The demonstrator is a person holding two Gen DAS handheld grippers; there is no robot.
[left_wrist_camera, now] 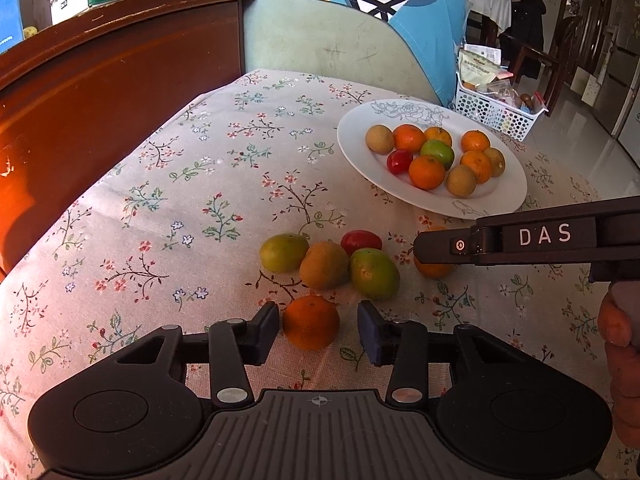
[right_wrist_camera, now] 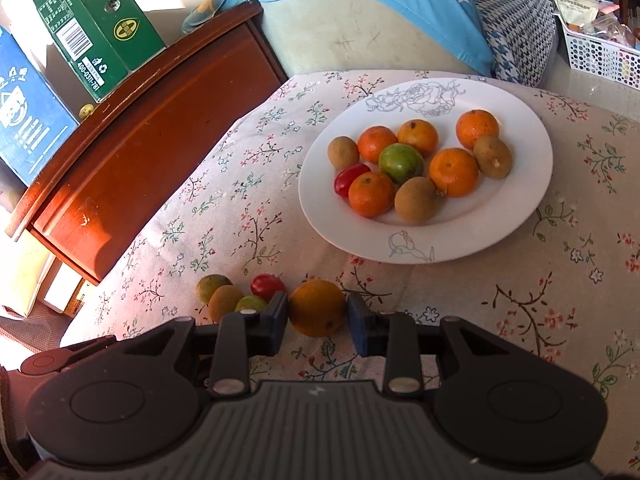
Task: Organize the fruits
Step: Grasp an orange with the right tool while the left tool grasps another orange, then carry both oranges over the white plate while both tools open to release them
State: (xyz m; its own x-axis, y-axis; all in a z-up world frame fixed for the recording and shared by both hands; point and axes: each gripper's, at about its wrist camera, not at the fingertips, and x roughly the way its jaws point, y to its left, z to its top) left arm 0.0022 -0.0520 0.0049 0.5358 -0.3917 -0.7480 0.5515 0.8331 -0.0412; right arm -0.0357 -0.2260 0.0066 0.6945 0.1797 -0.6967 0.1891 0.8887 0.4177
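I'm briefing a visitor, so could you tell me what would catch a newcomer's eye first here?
A white plate heaped with fruit sits on the floral tablecloth. Nearer, loose fruit lies on the cloth, and each gripper's fingers flank an orange: left gripper around one, right gripper around another.

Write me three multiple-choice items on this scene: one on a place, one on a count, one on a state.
1. The green box stands: A on the floor; B on the wooden cabinet; C on a chair.
2. Green fruit on the plate: A one; B three; C none.
3. The right gripper has its jaws: A wide open and empty; B shut on a tomato; C shut on an orange.
Key: 1 B, the box rests on the cabinet top. 2 A, only one piece there is green. 3 C, the jaws press the orange's two sides.
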